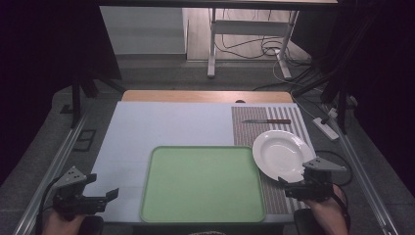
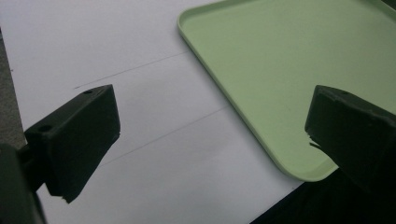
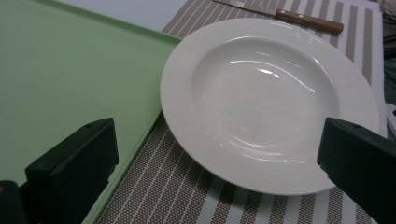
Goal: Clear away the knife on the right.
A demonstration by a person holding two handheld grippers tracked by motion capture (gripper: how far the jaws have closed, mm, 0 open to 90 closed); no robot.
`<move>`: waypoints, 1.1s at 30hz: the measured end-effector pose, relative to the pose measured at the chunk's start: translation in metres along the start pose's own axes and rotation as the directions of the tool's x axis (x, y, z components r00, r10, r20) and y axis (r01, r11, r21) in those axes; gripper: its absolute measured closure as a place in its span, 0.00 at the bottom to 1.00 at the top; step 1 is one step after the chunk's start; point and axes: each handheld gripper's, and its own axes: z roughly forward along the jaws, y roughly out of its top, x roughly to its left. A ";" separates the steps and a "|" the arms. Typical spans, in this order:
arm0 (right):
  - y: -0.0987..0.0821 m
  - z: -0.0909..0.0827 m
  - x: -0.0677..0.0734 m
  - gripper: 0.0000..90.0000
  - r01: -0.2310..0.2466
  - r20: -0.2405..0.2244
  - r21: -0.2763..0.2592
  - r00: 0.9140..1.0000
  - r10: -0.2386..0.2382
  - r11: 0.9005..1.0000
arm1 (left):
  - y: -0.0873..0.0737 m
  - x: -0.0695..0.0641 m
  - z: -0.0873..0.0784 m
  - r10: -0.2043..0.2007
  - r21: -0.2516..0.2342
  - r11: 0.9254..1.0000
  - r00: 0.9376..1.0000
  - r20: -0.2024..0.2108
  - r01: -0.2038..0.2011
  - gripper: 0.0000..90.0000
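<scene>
Two open tongs (image 1: 110,196) (image 1: 284,182), plate (image 3: 271,100), knife (image 3: 299,18) beyond, tray (image 2: 261,60)

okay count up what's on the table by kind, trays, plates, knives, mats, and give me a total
Trays: 1, the green tray
Plates: 1, the white plate, lying on the mat
Knives: 1, the knife with a brown handle, beyond the plate
Mats: 1, the striped mat on the table's right side
Total: 4
</scene>
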 end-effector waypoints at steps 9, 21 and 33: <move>0.001 0.003 0.001 0.00 0.012 -0.006 0.028 1.000 -0.012 1.000 | 0.000 -0.002 0.001 0.009 0.013 1.000 1.000 -0.013 -0.009 0.03; 0.002 0.005 -0.001 0.00 0.014 -0.050 0.048 0.999 -0.011 0.999 | 0.000 -0.001 0.001 0.005 0.012 1.000 1.000 -0.006 -0.005 0.03; 0.008 0.011 0.004 0.00 0.027 -0.095 0.057 0.995 -0.022 0.998 | 0.001 -0.003 0.001 0.019 0.013 1.000 1.000 -0.007 -0.019 0.03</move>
